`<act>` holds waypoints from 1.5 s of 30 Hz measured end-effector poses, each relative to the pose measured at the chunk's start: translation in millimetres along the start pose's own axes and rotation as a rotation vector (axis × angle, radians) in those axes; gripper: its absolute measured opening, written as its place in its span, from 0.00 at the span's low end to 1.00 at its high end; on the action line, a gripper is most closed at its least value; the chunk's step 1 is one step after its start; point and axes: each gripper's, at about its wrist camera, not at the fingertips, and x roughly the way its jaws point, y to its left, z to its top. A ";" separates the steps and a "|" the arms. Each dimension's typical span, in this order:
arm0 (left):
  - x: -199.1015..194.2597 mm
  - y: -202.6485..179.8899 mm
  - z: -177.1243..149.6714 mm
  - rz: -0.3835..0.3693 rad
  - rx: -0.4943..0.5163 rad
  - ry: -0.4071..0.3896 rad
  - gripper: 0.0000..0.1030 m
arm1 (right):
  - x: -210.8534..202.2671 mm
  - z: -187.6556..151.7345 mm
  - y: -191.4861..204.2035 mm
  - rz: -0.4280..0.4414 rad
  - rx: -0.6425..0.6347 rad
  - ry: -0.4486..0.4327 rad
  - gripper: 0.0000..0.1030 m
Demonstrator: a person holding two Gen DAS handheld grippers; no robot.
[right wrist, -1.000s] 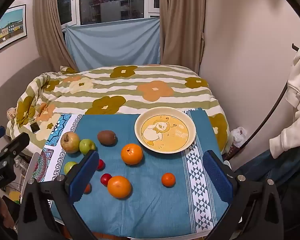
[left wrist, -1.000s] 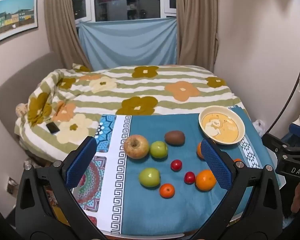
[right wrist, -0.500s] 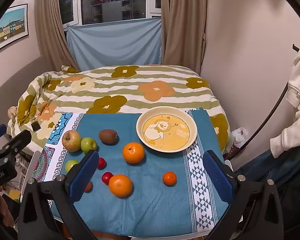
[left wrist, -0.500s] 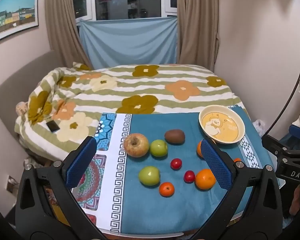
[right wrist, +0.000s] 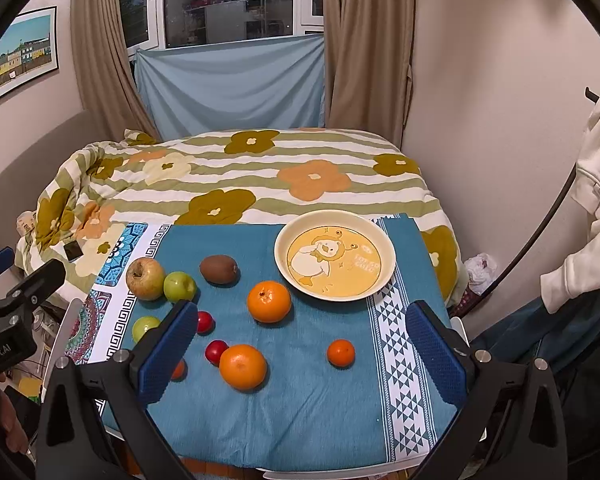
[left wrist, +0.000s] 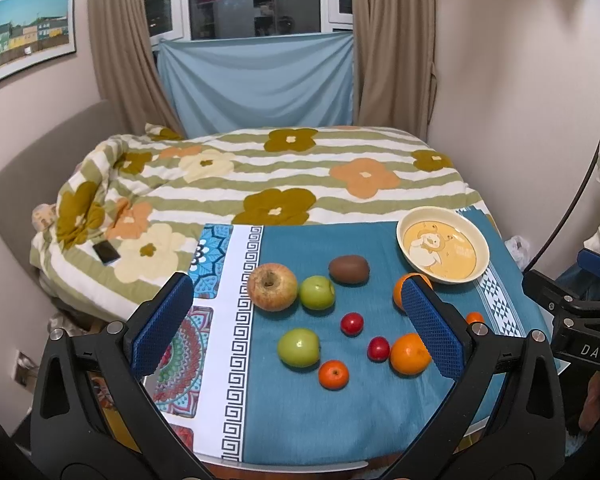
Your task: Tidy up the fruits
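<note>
Fruit lies loose on a blue cloth (right wrist: 300,408): a red-yellow apple (right wrist: 145,279), green apples (right wrist: 179,286) (left wrist: 298,347), a kiwi (right wrist: 218,269), oranges (right wrist: 269,301) (right wrist: 243,366), small tangerines (right wrist: 340,353) (left wrist: 333,374) and small red fruits (left wrist: 352,323) (left wrist: 378,348). A cream bowl (right wrist: 288,236) with a duck picture stands empty at the back right. My left gripper (left wrist: 296,316) is open above the near left fruit. My right gripper (right wrist: 300,344) is open above the near edge, empty.
The cloth covers a small table (left wrist: 284,466) in front of a bed with a flowered quilt (right wrist: 236,176). A phone (left wrist: 106,252) lies on the quilt at left. A white garment (right wrist: 592,216) hangs at right. Walls and curtains close the back.
Both views have shifted slightly; the table sits a little lower and nearer. No fruit has moved and both grippers stay open.
</note>
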 end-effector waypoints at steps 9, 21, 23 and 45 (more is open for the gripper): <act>-0.1 0.0 0.2 0.000 0.001 0.001 1.00 | -0.4 -0.4 -1.1 0.003 0.000 0.000 1.00; -0.1 0.0 -0.1 0.000 0.001 0.002 1.00 | -0.5 -1.0 -2.3 0.005 0.001 0.003 1.00; -0.3 -0.2 -1.1 0.000 0.002 0.001 1.00 | -1.2 -4.1 -3.8 0.004 0.004 0.003 1.00; -0.4 0.4 -3.1 -0.001 0.002 0.004 1.00 | -0.6 -5.2 -3.4 0.005 0.007 0.007 1.00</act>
